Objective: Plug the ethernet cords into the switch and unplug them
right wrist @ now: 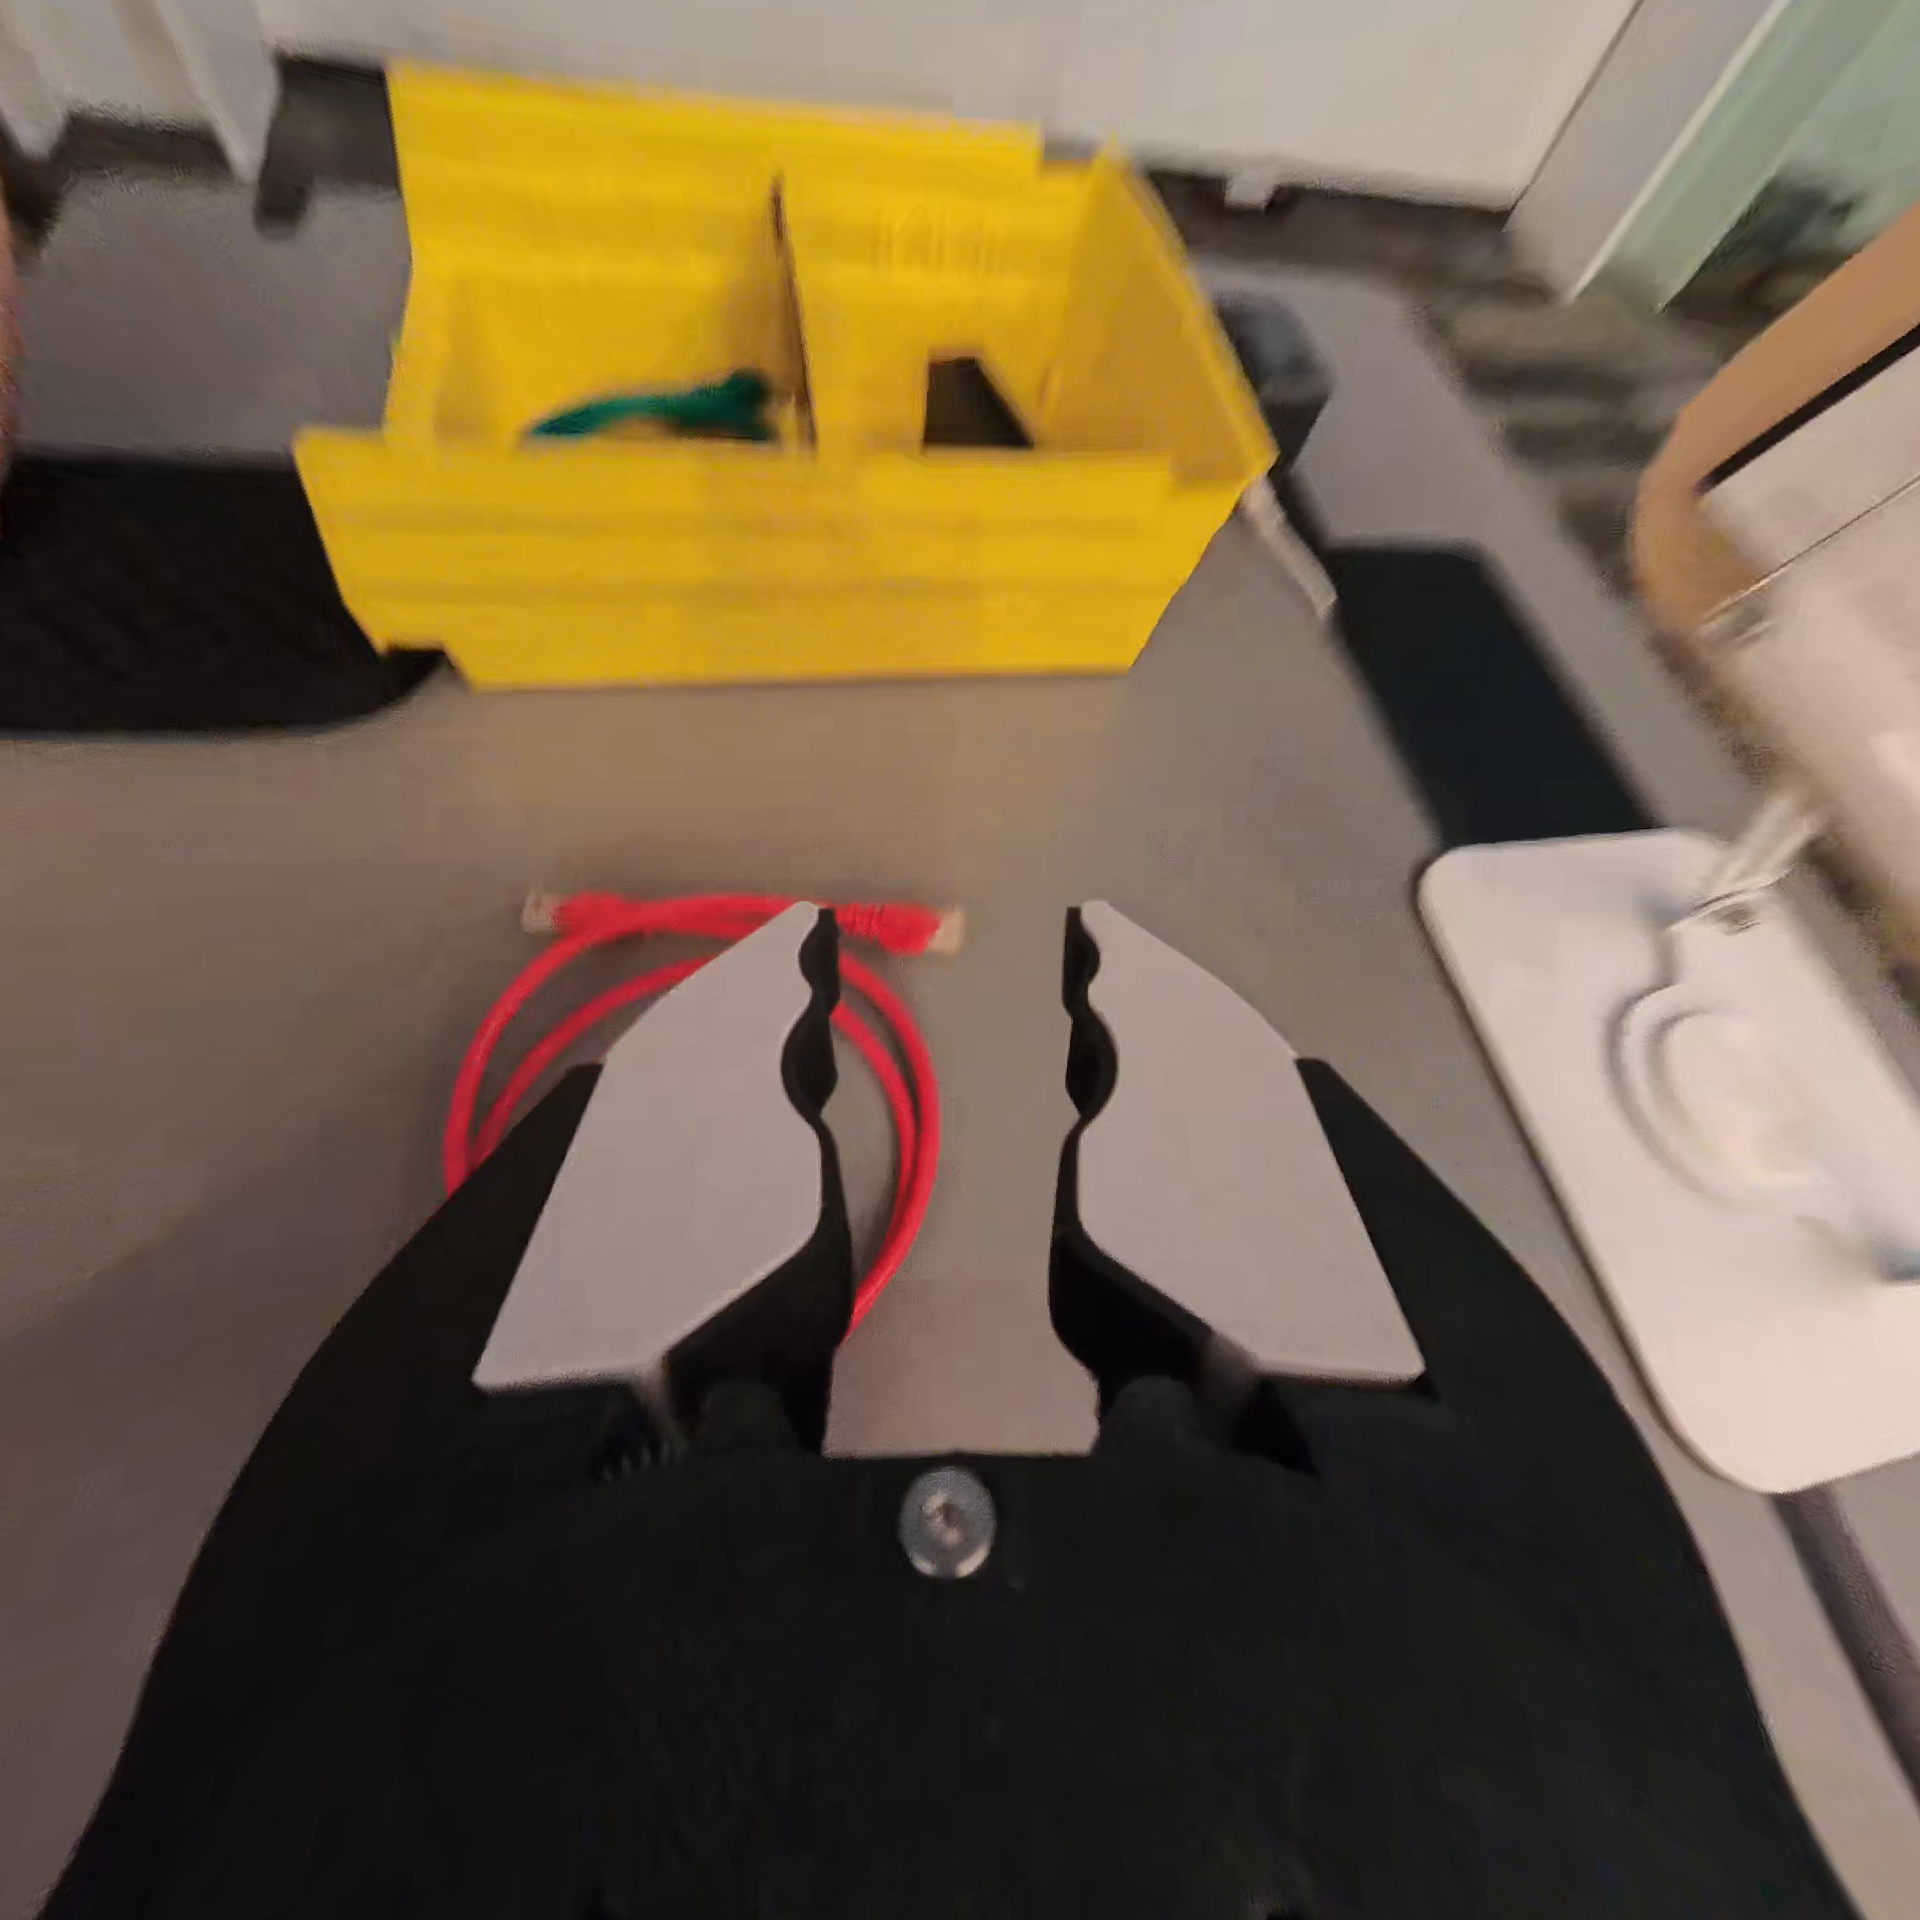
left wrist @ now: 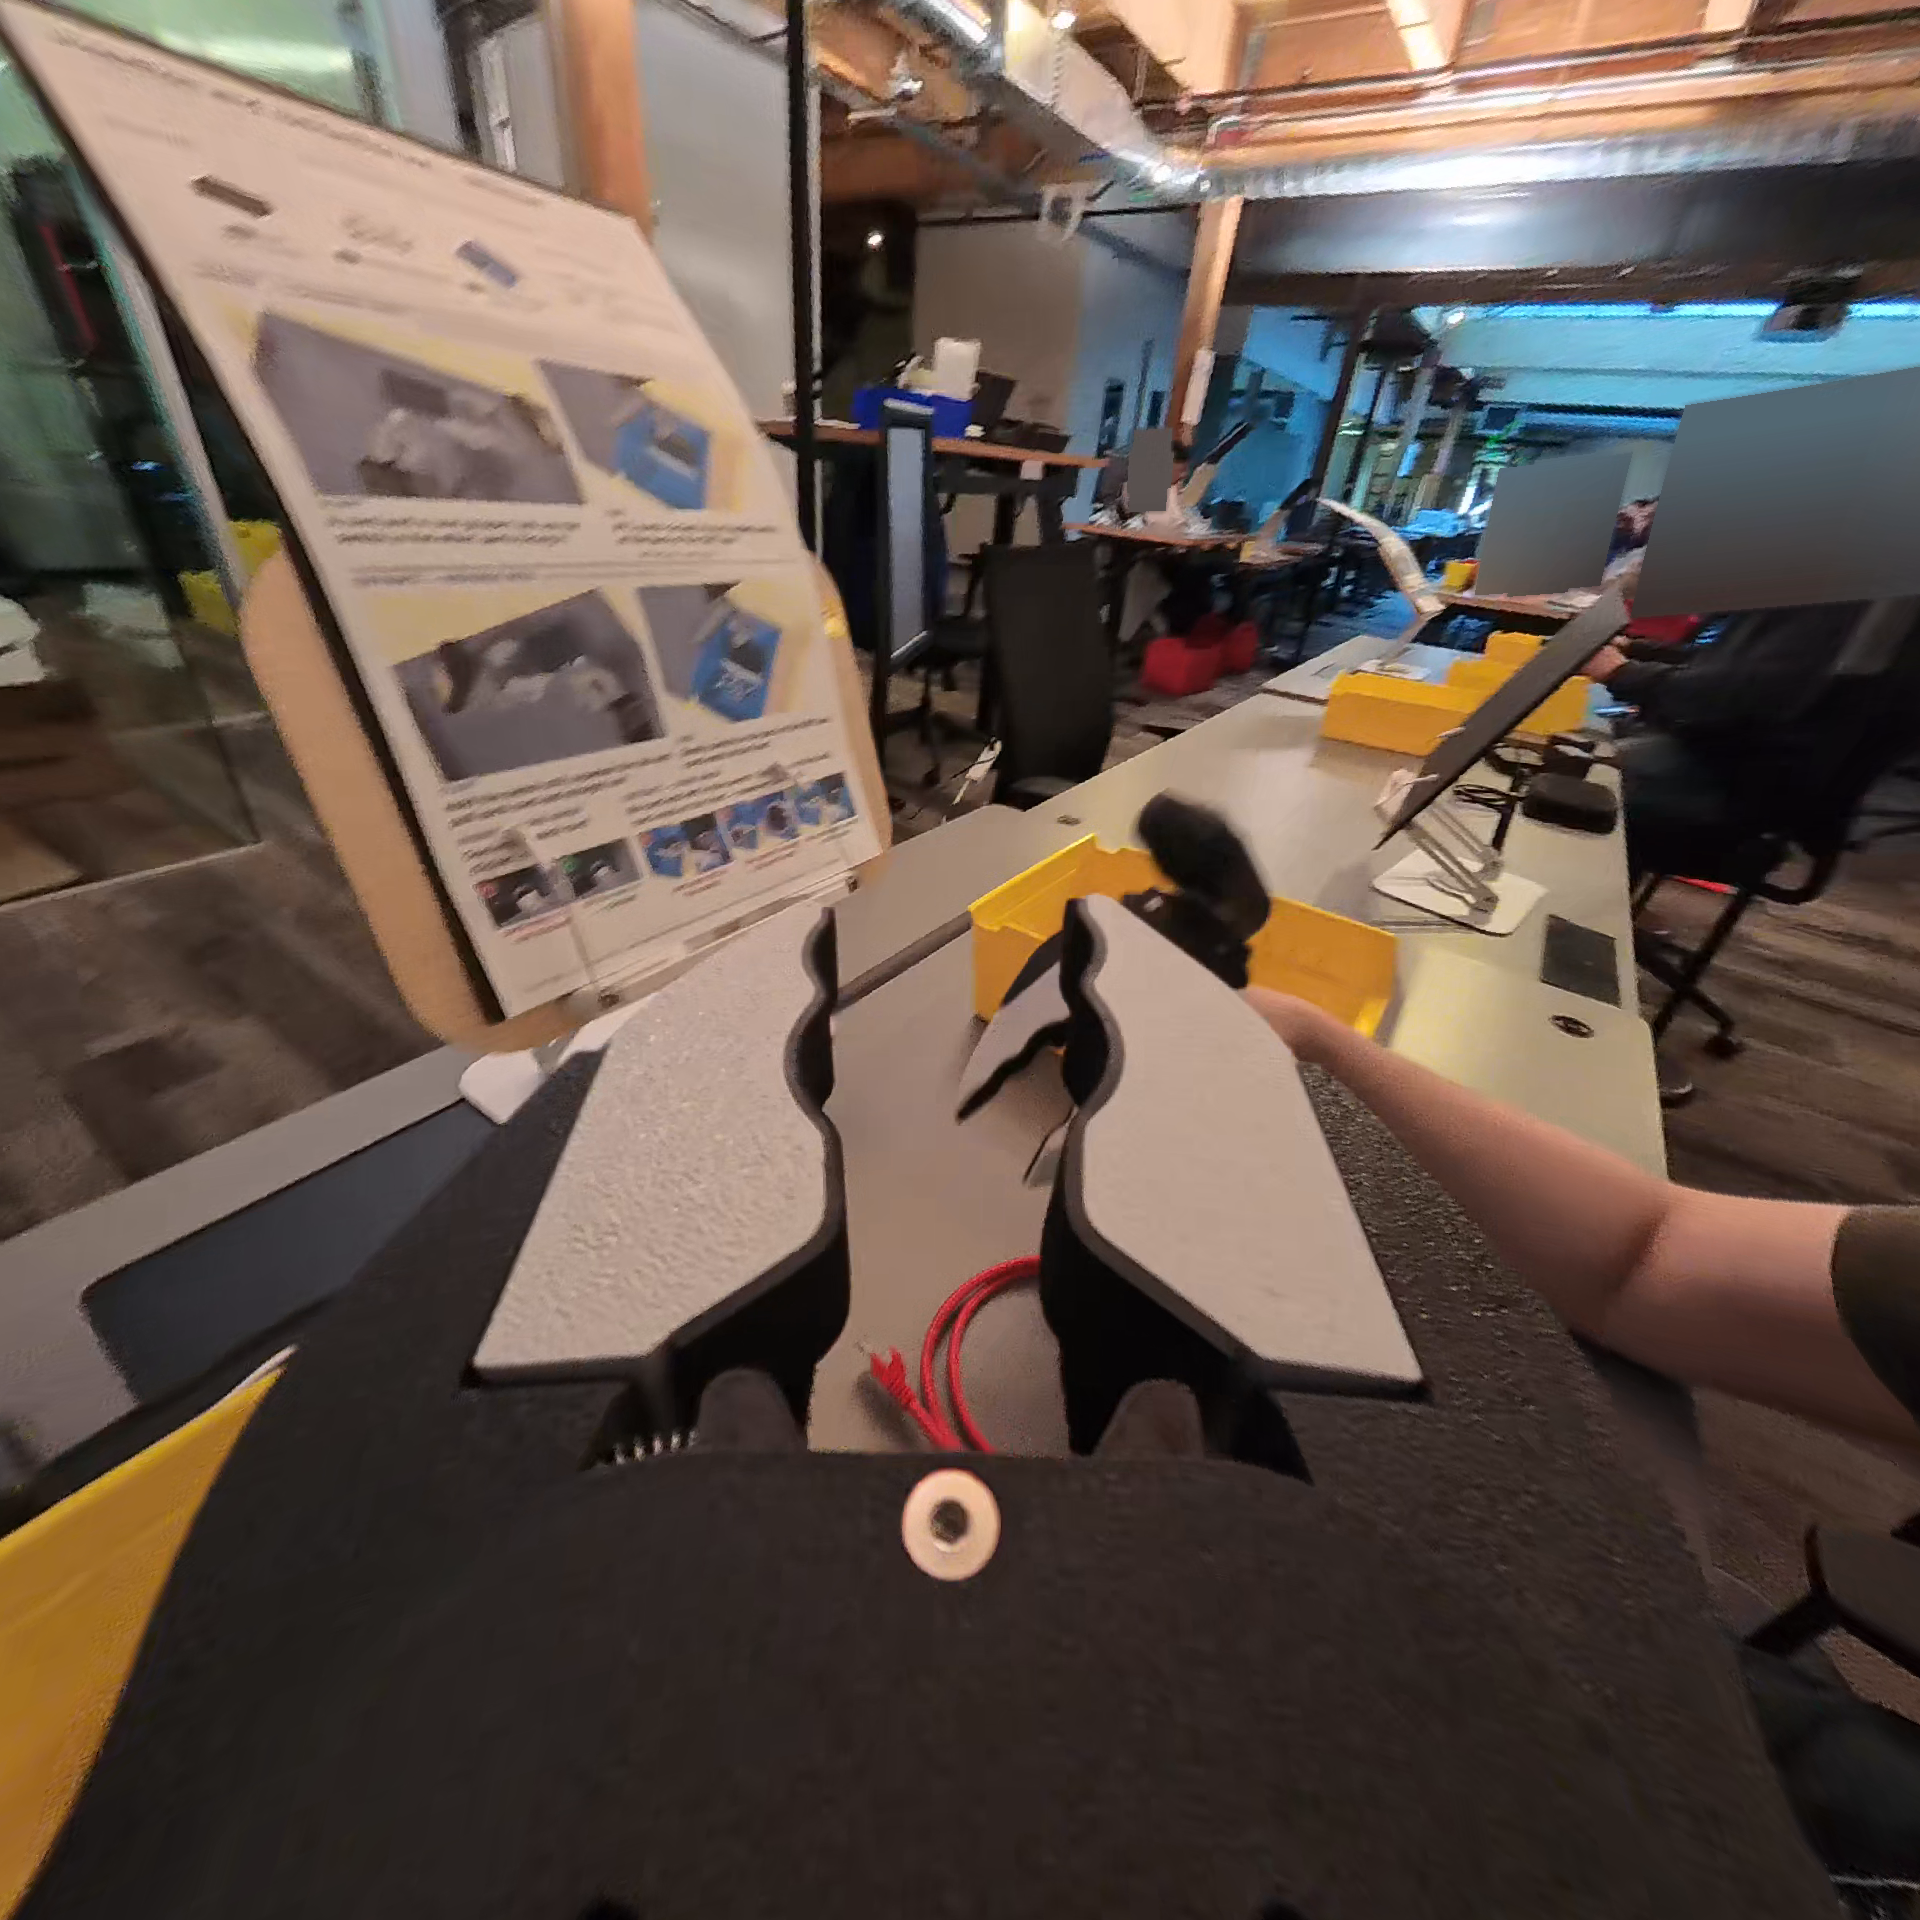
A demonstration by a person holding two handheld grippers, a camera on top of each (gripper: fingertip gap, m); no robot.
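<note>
The left tongs [left wrist: 945, 1023] are hanging above the grey tabletop [left wrist: 1382, 1049] with their two grey fingers [left wrist: 675, 1143] standing apart and nothing lying between them. Below that gap, a coiled red ethernet cord [left wrist: 961, 1340] is resting flat on the tabletop, one clear-tipped plug showing beside the loop. In the left wrist view a bare forearm [left wrist: 1538, 1216] is reaching in from the right edge of the picture, and the right tongs [left wrist: 1023, 1049] are showing just past the left ones, in front of a yellow bin [left wrist: 1320, 951] that is sitting farther back on the tabletop. An instruction sheet [left wrist: 499, 582] on a tilted stand is leaning over the tabletop's left side. The right tongs [right wrist: 951, 914] are likewise gaping, gripping nothing, with their tips hovering over the red ethernet cord [right wrist: 675, 997]; the left finger is covering part of the loop, and the two plugs are lying in a line just beyond the fingertips. Farther back, the yellow bin [right wrist: 748, 561] is standing on the tabletop [right wrist: 1195, 790], split by a divider, with a green cord [right wrist: 665, 410] lying in its left compartment and a dark object, too blurred to identify, in its right compartment. A white stand base [right wrist: 1621, 1143] is resting near the tabletop's right edge. No switch can be made out in either view.
</note>
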